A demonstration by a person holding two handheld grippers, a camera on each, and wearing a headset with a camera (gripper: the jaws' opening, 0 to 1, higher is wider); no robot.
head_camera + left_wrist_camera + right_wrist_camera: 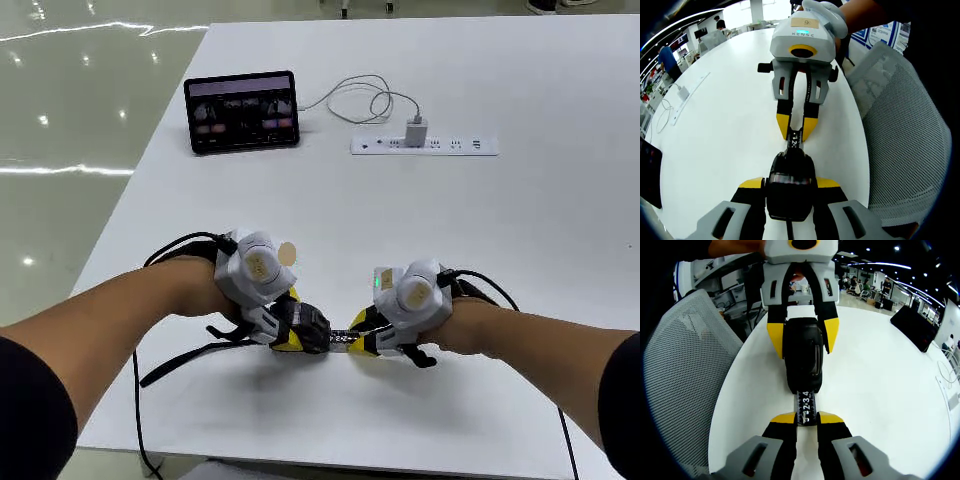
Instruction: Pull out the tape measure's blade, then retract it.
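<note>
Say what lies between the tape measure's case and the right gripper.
A short stretch of numbered blade over the white table; the right gripper view shows it best.

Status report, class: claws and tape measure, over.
Left claw shut on tape measure. Right claw shut on blade, barely out. Tablet, power strip well clear.

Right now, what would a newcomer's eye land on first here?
Near the front edge of the white table, two tools face each other: the left hand-held gripper clamps a black tape measure, and the right hand-held gripper pinches the short stretch of blade showing between them. Farther back stand a lit tablet and a power strip with a charger plugged in.
</note>
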